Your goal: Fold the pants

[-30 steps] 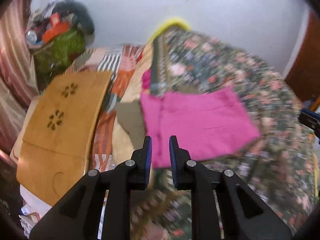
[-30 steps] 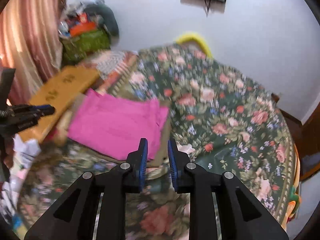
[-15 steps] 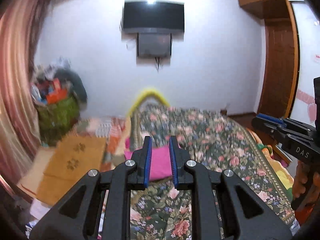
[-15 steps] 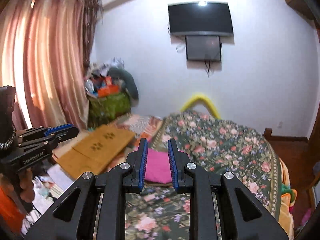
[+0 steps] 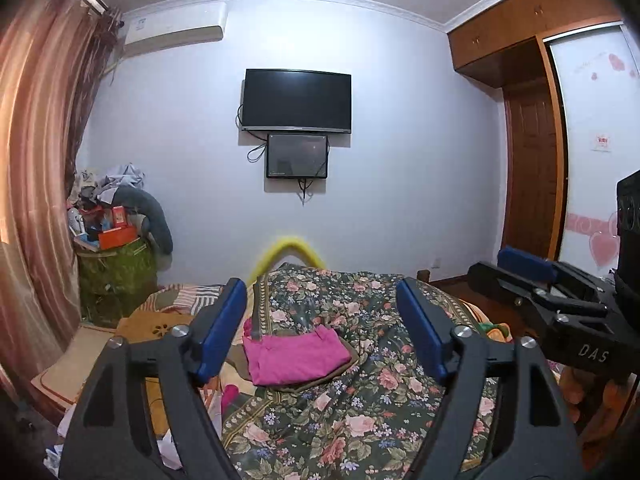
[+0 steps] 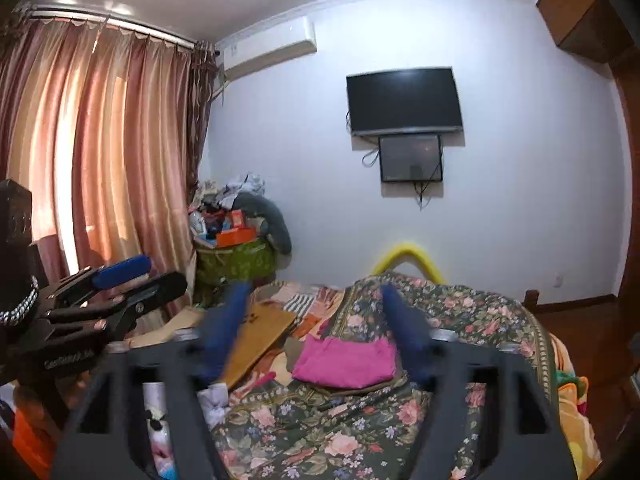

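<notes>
The pink pants (image 5: 294,354) lie folded in a flat rectangle on an olive-brown cloth on the floral bedspread (image 5: 360,420); they also show in the right wrist view (image 6: 346,362). My left gripper (image 5: 322,330) is open and empty, held well back from and above the pants. My right gripper (image 6: 316,330) is open and empty, also held back from them. The right gripper shows at the right edge of the left wrist view (image 5: 560,304). The left gripper shows at the left edge of the right wrist view (image 6: 100,300).
A wooden board (image 6: 256,334) lies on the bed to the left of the pants. A green hamper piled with clutter (image 5: 116,264) stands by the pink curtains (image 6: 100,152). A TV (image 5: 297,101) hangs on the far wall. A wooden wardrobe (image 5: 532,160) stands at right.
Both grippers have pulled up and back from the pants and their jaws have opened wide. The pants lie folded on the bed, farther off in both views.
</notes>
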Action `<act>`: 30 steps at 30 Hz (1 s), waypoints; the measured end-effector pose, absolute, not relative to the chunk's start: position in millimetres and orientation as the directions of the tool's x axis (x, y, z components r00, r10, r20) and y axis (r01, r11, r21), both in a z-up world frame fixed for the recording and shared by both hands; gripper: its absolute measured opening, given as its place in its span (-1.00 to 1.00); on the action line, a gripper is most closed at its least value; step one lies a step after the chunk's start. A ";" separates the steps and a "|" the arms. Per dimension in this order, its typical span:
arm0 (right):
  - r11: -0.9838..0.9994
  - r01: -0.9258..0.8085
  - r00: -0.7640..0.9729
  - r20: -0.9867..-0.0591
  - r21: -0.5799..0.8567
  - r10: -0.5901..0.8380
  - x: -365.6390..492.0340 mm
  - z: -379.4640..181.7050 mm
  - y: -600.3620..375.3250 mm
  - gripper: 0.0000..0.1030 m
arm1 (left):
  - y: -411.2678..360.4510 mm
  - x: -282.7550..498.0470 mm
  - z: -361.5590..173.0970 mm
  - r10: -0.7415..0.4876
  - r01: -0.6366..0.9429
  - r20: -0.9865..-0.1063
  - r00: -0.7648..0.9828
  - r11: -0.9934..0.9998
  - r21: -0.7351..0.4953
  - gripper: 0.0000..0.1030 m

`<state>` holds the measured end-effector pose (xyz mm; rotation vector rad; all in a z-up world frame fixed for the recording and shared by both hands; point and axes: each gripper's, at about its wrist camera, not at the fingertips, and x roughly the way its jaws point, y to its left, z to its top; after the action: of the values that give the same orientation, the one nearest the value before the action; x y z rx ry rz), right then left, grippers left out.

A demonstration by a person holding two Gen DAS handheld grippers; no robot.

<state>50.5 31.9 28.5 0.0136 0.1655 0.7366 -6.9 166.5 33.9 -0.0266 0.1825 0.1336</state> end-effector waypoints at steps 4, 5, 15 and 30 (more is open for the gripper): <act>0.763 -0.643 0.752 -0.140 0.056 0.644 43.9 32.1 32.1 0.75 | 167.4 -16.2 32.6 0.158 -0.161 -0.157 0.975 0.987 -0.010 0.94; 0.767 -0.639 0.756 -0.139 0.055 0.639 42.8 32.0 32.2 0.84 | 168.0 -17.4 32.5 0.164 -0.168 -0.153 0.974 0.986 -0.009 0.98; 0.802 -0.597 0.791 -0.154 0.010 0.592 35.7 27.9 34.9 1.00 | 174.3 -20.6 25.3 0.171 -0.179 -0.166 0.971 0.983 -0.032 0.99; 0.801 -0.599 0.788 -0.178 0.003 0.590 31.8 23.2 33.7 1.00 | 170.9 -23.6 20.5 0.185 -0.192 -0.169 0.968 0.981 -0.024 0.99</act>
<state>31.8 33.7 23.2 -0.0550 0.1740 0.6406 -23.6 170.9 20.5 -0.0399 0.1673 0.1904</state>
